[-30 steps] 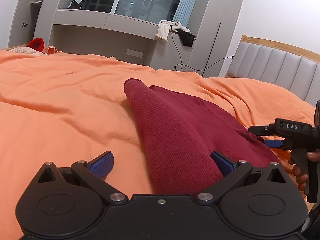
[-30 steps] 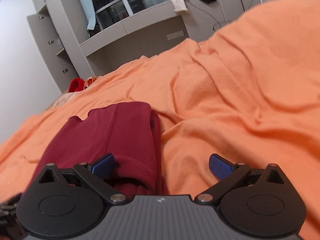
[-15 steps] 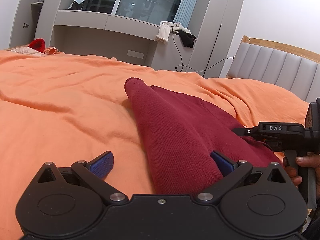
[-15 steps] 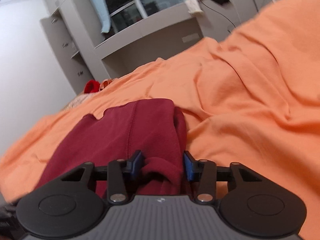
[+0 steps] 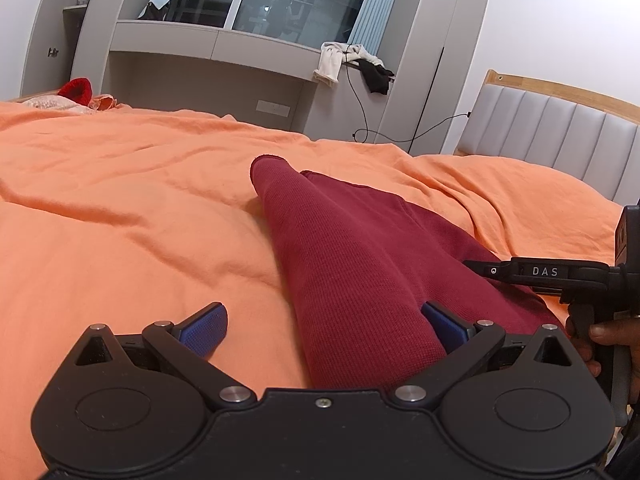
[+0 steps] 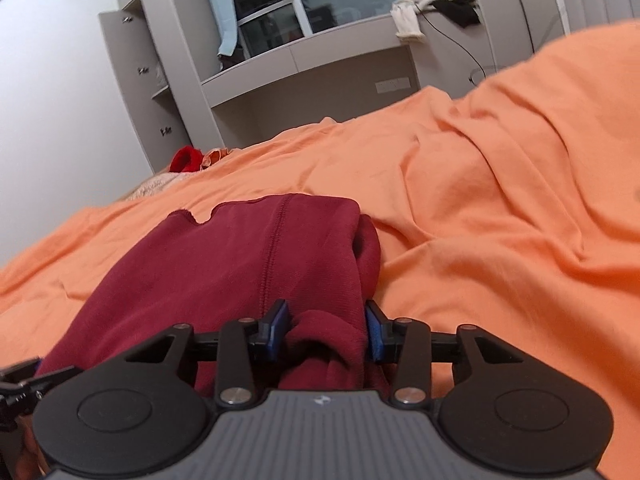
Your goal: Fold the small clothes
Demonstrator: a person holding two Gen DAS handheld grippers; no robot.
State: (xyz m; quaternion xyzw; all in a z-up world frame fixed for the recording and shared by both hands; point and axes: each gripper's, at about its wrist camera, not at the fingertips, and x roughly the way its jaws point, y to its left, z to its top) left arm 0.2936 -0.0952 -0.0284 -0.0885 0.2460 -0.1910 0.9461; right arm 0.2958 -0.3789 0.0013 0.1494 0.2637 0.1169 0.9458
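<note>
A maroon knit garment (image 5: 352, 264) lies lengthwise on the orange bed cover (image 5: 120, 200), folded into a long strip. My left gripper (image 5: 320, 312) stands wide open at its near end, the cloth lying between the fingers against the right pad. In the right wrist view the garment (image 6: 224, 264) fills the lower left. My right gripper (image 6: 326, 322) has a bunched fold of its right edge between the blue pads, which press on it while the jaws are opening slightly. In the left wrist view the right gripper (image 5: 476, 267) reaches in from the right over the cloth, held by a hand (image 5: 612, 332).
Rumpled orange cover (image 6: 500, 220) spreads to the right and far side. A padded headboard (image 5: 560, 132) stands at the right. A red item (image 5: 76, 90) lies at the far left edge. Behind the bed is a grey shelf unit with draped clothes (image 5: 332, 64) and a cable.
The right gripper went from wide open beside the garment to closed on a bunch of its right edge, after shifting left over the cloth. The left gripper kept still.
</note>
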